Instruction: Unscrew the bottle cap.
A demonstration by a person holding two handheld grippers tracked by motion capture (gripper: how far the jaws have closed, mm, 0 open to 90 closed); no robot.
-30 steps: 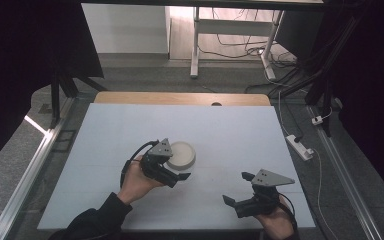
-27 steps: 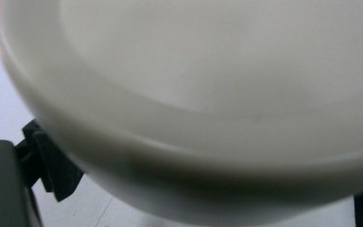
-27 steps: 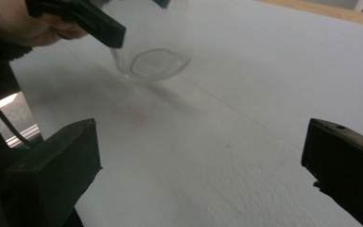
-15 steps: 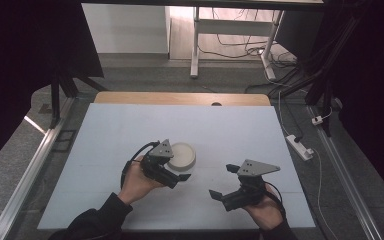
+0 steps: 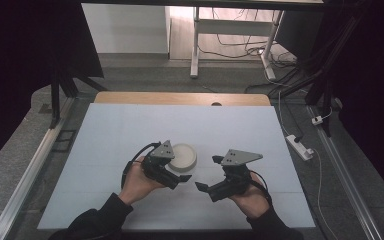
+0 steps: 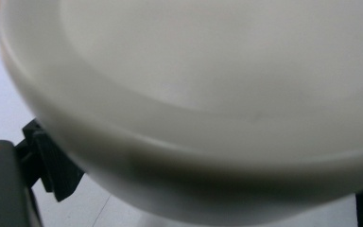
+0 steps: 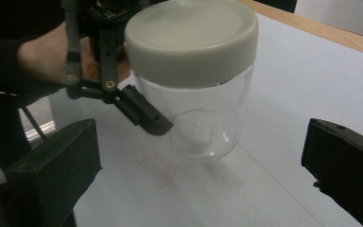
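Observation:
A clear glass jar (image 7: 203, 123) with a white lid (image 7: 191, 42) stands on the white table (image 5: 130, 130); from above the lid (image 5: 182, 156) shows as a pale disc. My left gripper (image 5: 180, 175) is closed around the jar's glass body just under the lid, one jaw pressed on its side in the right gripper view. The lid's underside (image 6: 208, 94) looms close in the left gripper view, a jaw at each lower corner. My right gripper (image 5: 207, 173) is open, its jaws spread wide and pointing at the jar from the right, a short gap away.
The table's far wooden edge (image 5: 180, 98) lies well behind the jar. A power strip (image 5: 298, 146) and cables lie on the floor to the right, and a metal rail (image 5: 30, 170) runs along the left.
My right gripper has moved left and forward from the table's front right toward the jar. The left gripper and jar have stayed put.

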